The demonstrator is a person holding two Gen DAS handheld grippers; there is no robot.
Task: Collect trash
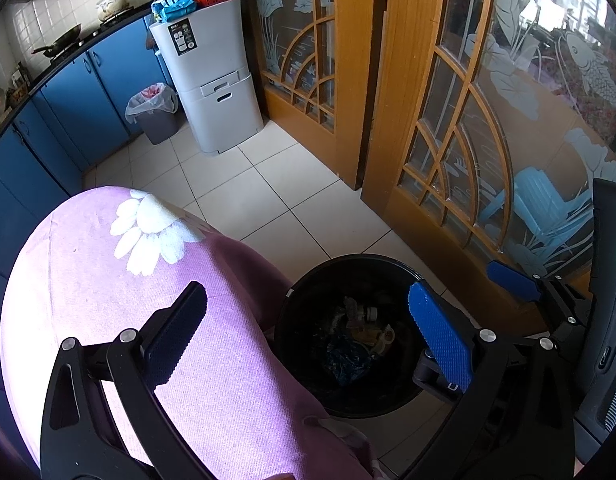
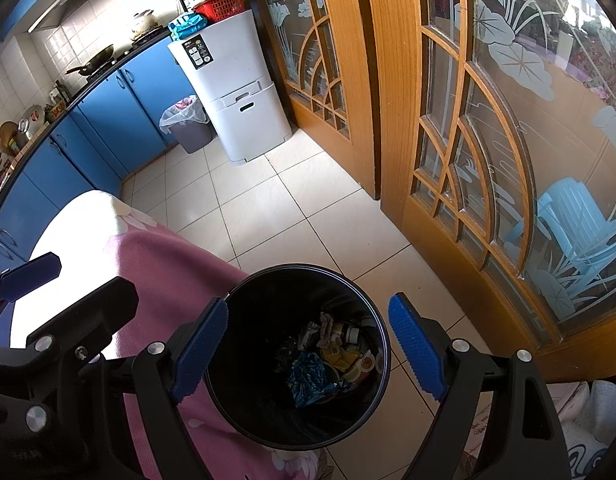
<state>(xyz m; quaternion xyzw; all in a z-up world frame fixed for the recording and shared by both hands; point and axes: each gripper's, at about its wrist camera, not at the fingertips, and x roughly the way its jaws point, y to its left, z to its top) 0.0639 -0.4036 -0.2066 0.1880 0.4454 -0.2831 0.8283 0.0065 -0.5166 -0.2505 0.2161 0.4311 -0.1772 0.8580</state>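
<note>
A black round trash bin (image 2: 244,400) stands on the tiled floor beside a table covered with a pink flowered cloth (image 1: 156,280). Trash (image 2: 328,356) lies in the bin's bottom: a blue crumpled wrapper, yellow packets, small pots. My right gripper (image 2: 308,350) hangs open and empty above the bin mouth. My left gripper (image 1: 308,332) is open and empty, its left finger over the cloth, its right finger over the bin (image 1: 308,392). The right gripper's blue pad (image 1: 512,278) shows at right in the left wrist view.
A wooden door with etched glass (image 2: 488,160) runs along the right. A white cabinet (image 2: 236,92) and a grey lined bin (image 2: 186,124) stand far back by blue kitchen cupboards (image 2: 88,140). White bags (image 2: 588,408) lie at the lower right.
</note>
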